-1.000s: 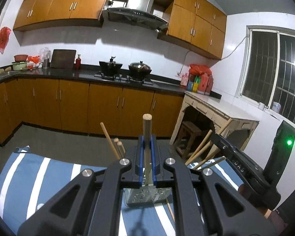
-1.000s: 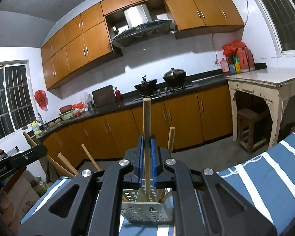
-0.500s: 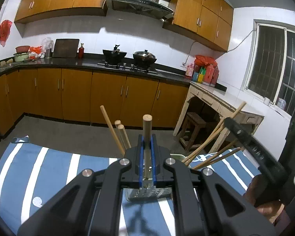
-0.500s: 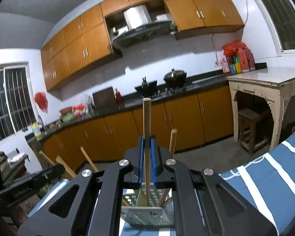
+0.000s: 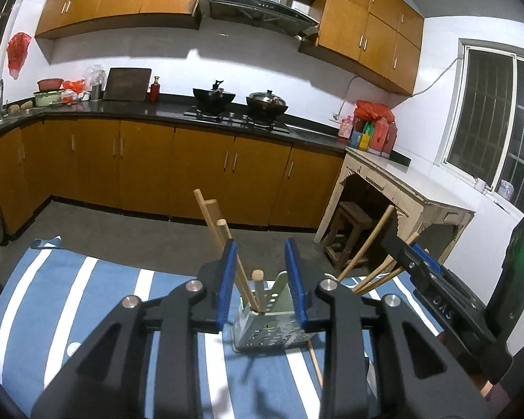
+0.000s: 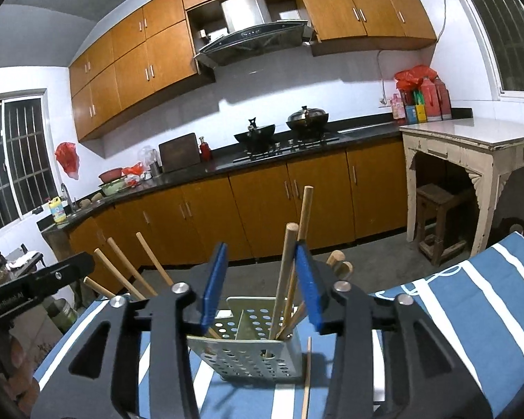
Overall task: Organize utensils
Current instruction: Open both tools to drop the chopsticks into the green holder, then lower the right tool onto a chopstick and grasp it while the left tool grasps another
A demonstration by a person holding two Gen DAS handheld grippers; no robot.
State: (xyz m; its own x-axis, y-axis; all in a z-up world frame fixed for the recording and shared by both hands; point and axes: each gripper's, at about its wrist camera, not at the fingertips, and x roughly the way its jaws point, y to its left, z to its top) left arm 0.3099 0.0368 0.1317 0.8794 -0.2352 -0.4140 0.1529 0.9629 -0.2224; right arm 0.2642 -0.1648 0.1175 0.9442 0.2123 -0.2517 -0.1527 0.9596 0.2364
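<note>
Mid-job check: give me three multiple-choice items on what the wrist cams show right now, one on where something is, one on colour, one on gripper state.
1. Where does the loose chopstick lie?
A. on the cloth beside the holder
B. on the stove
C. inside the holder

2. What colour are the gripper pads?
A. red
B. blue
C. green

3. How do the left gripper and right gripper stand?
A. both open
B. both shut
C. one open, one shut

Answers: 1 A, it lies flat on the striped cloth next to the perforated holder; 2 B, blue pads in both views; 3 A, wide gaps, nothing clamped.
</note>
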